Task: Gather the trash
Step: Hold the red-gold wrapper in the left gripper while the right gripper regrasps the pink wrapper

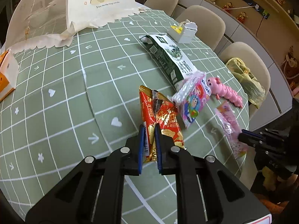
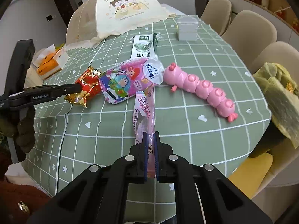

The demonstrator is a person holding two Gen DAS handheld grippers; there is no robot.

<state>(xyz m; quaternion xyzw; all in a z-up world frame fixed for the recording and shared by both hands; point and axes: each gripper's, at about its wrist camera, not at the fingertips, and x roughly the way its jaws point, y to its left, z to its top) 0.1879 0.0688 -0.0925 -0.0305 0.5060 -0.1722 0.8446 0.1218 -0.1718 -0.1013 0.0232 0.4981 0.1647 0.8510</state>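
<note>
Left gripper (image 1: 149, 128) grasps red-gold wrapper (image 1: 164, 119); right gripper (image 2: 151, 136) grasps pink wrapper (image 2: 143, 110) (both on table)

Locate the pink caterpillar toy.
Pink caterpillar toy lies on the table's right side in the right wrist view, just right of the Kleenex pack, untouched by either tool.

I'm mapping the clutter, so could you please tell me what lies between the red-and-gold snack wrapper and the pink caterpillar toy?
The cartoon-printed tissue pack lies between the red-and-gold snack wrapper and the pink caterpillar toy, clearest in the right wrist view.

Home dining room – checked tablecloth (image 1: 56, 100), padded chairs (image 1: 201, 20), mesh food cover (image 1: 37, 18)
</note>
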